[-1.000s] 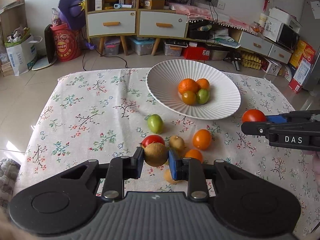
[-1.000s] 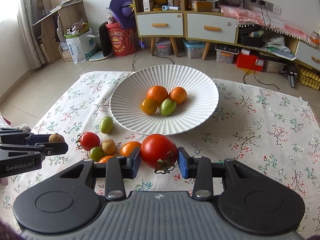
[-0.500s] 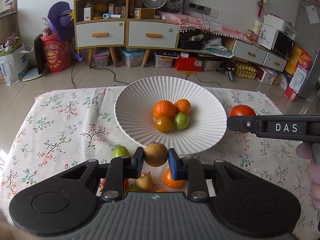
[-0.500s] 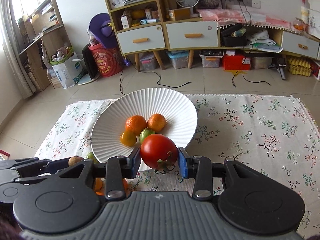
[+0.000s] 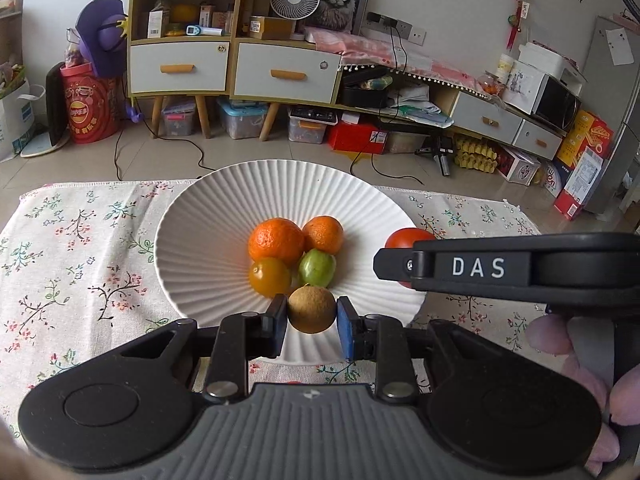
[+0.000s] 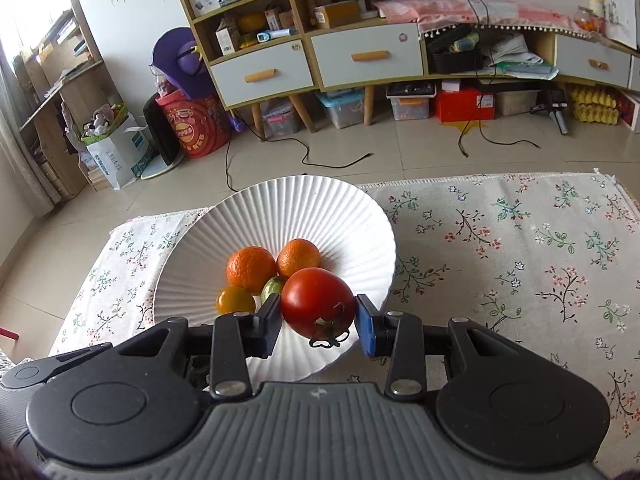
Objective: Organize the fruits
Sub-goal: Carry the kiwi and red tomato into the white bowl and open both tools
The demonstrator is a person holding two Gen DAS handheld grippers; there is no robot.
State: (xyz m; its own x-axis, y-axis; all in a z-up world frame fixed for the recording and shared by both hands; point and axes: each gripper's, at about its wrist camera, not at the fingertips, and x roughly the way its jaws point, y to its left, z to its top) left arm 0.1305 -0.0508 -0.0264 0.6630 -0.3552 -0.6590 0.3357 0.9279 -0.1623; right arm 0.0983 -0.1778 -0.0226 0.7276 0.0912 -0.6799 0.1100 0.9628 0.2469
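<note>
A white ribbed bowl [image 5: 200, 240] [image 6: 320, 216] stands on the flowered tablecloth [image 5: 72, 248]. Inside lie two oranges [image 5: 276, 240] [image 6: 251, 269], a yellow-orange small fruit [image 5: 269, 277] [image 6: 235, 300] and a green one [image 5: 317, 267] [image 6: 272, 285]. My left gripper [image 5: 311, 316] is shut on a brown kiwi [image 5: 311, 309], held over the bowl's near side. My right gripper [image 6: 318, 320] is shut on a red tomato [image 6: 318, 303] [image 5: 404, 238] above the bowl's near right rim; from the left wrist view it reaches in from the right.
The cloth [image 6: 520, 248] spreads wide to the right of the bowl. A person's fingers [image 5: 560, 344] hold the right gripper at the lower right. Beyond the table are floor cables [image 6: 320, 160], drawers [image 5: 280, 74], storage boxes and a red bucket [image 5: 90, 108].
Both grippers have carried their fruit forward from the loose fruit pile to above the bowl. The loose fruits on the cloth have dropped out of view. The right gripper has rolled.
</note>
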